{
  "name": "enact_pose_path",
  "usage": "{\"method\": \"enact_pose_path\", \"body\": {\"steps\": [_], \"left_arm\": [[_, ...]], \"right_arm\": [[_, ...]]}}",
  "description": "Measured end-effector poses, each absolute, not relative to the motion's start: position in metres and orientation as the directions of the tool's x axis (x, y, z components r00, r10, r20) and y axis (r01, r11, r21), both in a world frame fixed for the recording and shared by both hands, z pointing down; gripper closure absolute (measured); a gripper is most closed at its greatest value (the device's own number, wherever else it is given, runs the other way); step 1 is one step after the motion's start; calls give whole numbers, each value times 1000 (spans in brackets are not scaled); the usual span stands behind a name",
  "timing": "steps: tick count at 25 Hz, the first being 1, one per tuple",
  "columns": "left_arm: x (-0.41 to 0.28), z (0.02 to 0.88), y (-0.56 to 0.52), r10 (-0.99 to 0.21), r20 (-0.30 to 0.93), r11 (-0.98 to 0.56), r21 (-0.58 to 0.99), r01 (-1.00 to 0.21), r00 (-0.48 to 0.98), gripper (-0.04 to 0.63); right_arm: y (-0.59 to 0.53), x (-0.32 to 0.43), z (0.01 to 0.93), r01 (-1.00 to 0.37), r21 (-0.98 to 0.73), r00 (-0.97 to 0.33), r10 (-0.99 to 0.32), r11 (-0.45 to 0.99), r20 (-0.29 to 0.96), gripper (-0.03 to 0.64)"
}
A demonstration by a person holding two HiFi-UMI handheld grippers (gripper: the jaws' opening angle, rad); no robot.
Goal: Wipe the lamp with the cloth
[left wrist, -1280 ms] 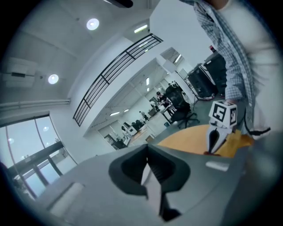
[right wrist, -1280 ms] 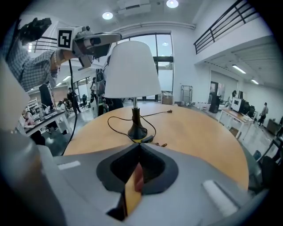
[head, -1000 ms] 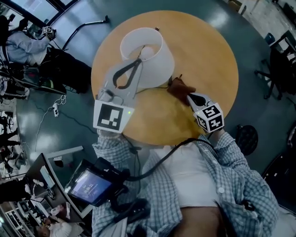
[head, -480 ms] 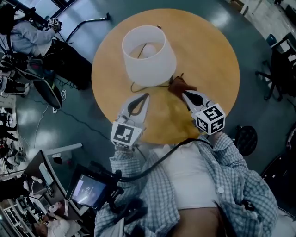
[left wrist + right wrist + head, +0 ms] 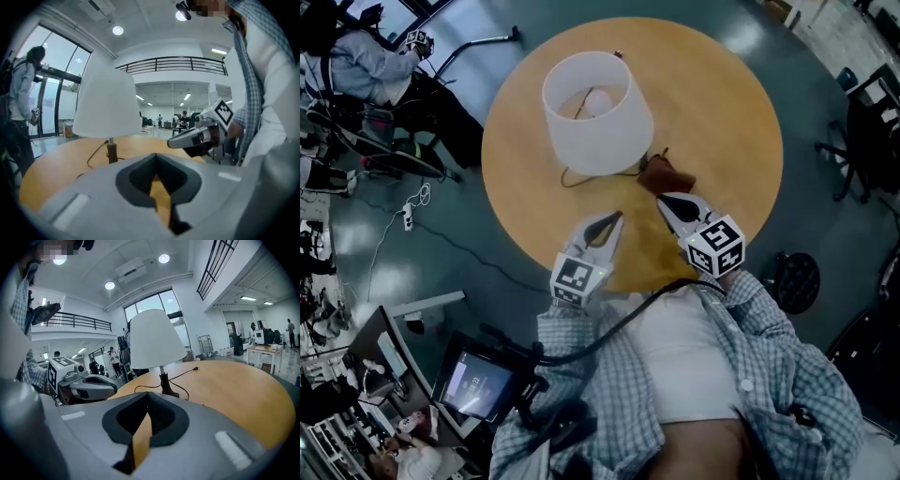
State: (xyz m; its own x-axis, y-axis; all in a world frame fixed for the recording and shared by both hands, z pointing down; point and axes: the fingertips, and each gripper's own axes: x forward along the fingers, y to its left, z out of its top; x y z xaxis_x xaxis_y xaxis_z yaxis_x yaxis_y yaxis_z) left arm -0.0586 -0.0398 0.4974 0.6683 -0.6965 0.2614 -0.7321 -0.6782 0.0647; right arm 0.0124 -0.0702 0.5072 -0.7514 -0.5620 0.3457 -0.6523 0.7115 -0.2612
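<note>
The lamp [image 5: 595, 103] with its white shade stands on the round wooden table [image 5: 722, 112]; its dark stem [image 5: 165, 383] and cord show in the right gripper view. A brown cloth [image 5: 664, 174] lies crumpled on the table just right of the lamp's foot. My right gripper [image 5: 661, 199] is shut and empty, its tip just short of the cloth's near edge. My left gripper [image 5: 614, 217] is also shut and empty, low over the table's near side, pointing at the lamp [image 5: 107, 101]. The right gripper [image 5: 197, 137] shows beside it there. The cloth is hidden in both gripper views.
The lamp's cord runs over the tabletop to a loose plug [image 5: 619, 58] at the far edge. People stand at the far left [image 5: 356, 66]. A dark chair [image 5: 862, 141] and a round stool [image 5: 797, 279] are at the right. A screen [image 5: 478, 380] sits near my left hip.
My left gripper has come down from the lamp shade and back toward the table's near edge. The right gripper has shifted a little left, near the cloth.
</note>
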Motion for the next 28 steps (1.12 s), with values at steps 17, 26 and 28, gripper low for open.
{"method": "enact_pose_path", "body": {"steps": [17, 26, 28], "left_arm": [[-38, 513, -37, -657, 294, -694, 123, -709, 694, 594], [-38, 511, -37, -656, 294, -694, 128, -709, 695, 594], [-38, 512, -37, -656, 295, -693, 129, -709, 695, 594]], "right_arm": [[-67, 16, 522, -610, -248, -774, -499, 753, 389, 614], [-69, 19, 523, -601, -233, -776, -489, 764, 399, 614], [-70, 21, 523, -602, -234, -776, -489, 764, 399, 614]]}}
